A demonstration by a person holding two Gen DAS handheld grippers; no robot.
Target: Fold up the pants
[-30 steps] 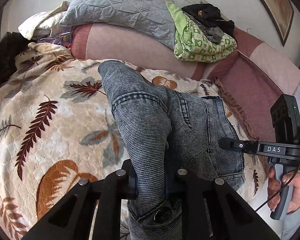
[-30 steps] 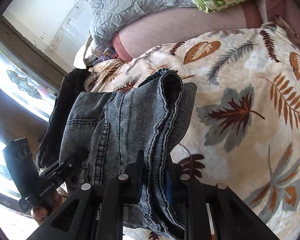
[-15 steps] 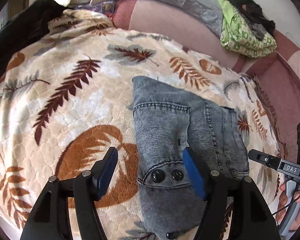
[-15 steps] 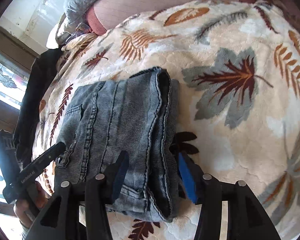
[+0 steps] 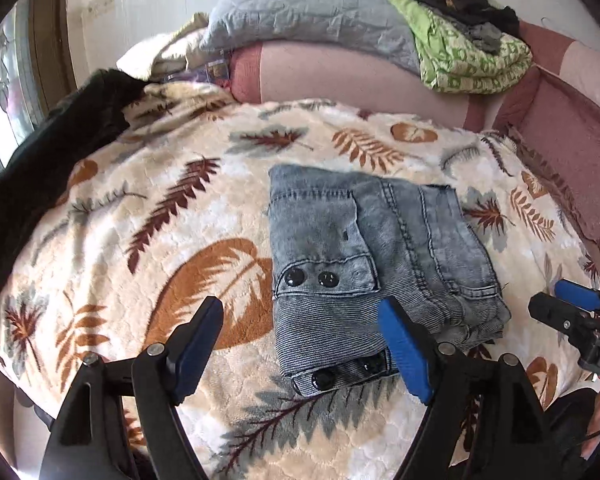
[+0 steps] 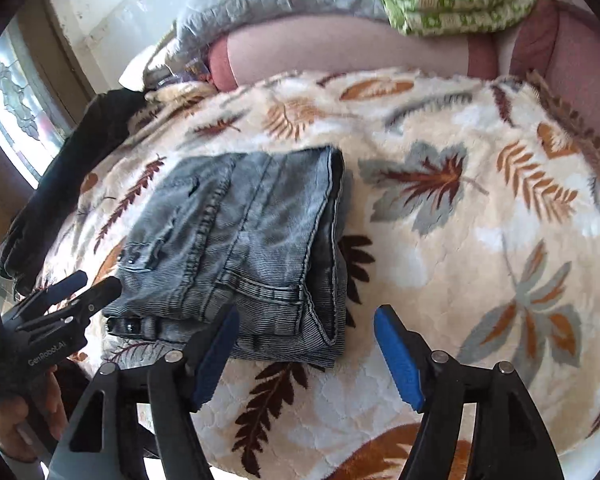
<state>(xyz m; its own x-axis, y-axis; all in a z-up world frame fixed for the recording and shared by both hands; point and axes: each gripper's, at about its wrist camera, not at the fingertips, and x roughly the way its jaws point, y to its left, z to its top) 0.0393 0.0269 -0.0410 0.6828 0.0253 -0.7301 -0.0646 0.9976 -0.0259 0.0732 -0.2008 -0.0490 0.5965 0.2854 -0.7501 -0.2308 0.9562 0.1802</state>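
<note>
The grey-blue denim pants [image 5: 364,256] lie folded into a compact stack on the leaf-patterned blanket [image 5: 140,240]; they also show in the right wrist view [image 6: 244,248]. My left gripper [image 5: 304,344] is open and empty, hovering just in front of the stack's near edge. My right gripper [image 6: 306,352] is open and empty, just in front of the stack's right near corner. Each gripper shows at the edge of the other's view: the right gripper [image 5: 572,308] and the left gripper [image 6: 72,292].
A dark garment [image 5: 48,160] lies at the blanket's left edge. Behind are a pink bolster [image 5: 340,76], a grey quilted pillow [image 5: 312,12] and a folded green blanket [image 5: 472,60] with dark clothes on top. A window [image 6: 12,100] is at the left.
One second ago both grippers were shut on the pants, holding them up. They set the stack down, opened, and have drawn back from it.
</note>
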